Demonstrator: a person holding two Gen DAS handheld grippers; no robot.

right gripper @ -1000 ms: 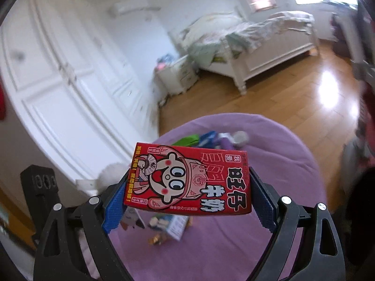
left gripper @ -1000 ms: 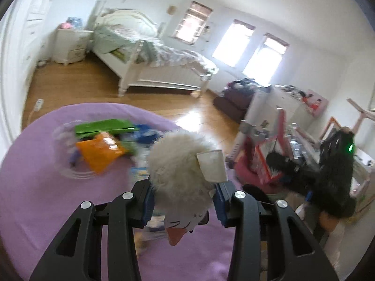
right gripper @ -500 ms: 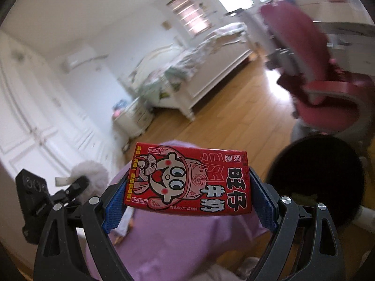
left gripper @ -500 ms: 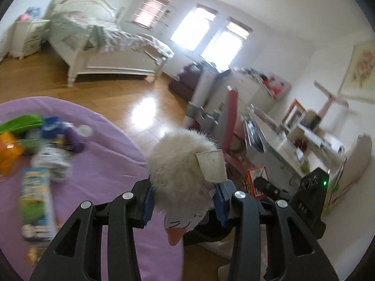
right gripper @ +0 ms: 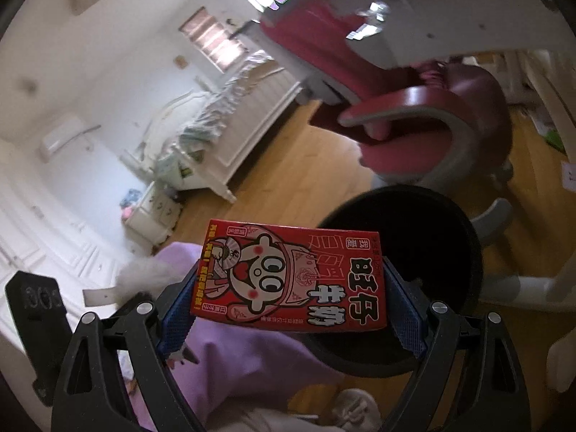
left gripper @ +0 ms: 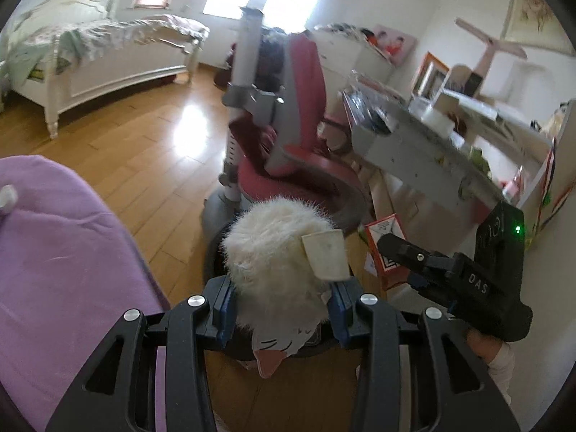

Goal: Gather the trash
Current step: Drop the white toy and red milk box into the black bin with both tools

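L gripper (left gripper: 280, 309): jaws closed on a white fluffy plush toy (left gripper: 277, 262); blue pads pressed vs. both sides of it.
Plush toy: fuzzy white body w/ a cloth tag (left gripper: 325, 255) sticking up at its right; a printed face & a pink ear hung below the jaws. Also seen in the R wrist view, low left (right gripper: 151, 273).
R gripper (right gripper: 288, 302): jaws clamped on a red milk carton (right gripper: 289, 275), gripped by its short ends, printed face toward the cam.
Milk carton: cartoon face & Chinese text seen upside down; held level, above the near-left rim of the trash bin. From the L wrist view its other side is seen, red-edged w/ a white panel (left gripper: 385, 248), held by the R gripper (left gripper: 399, 248) just right of the plush.
Trash bin (right gripper: 424, 237): black, round, open top, stood on the wood floor (left gripper: 136, 151); interior too dark to be read. In the L view it is mostly hidden behind the plush, only a dark rim (left gripper: 212, 255) shown.
Purple cover (left gripper: 61, 252): spread at the L side, near the bin; also below the carton in the R view (right gripper: 230, 356).
Pink chair (left gripper: 298, 158): stood just behind the bin, beside a cluttered desk (left gripper: 424, 151).
Bed (left gripper: 100, 57): white frame, far across the room, well apart from the bin.
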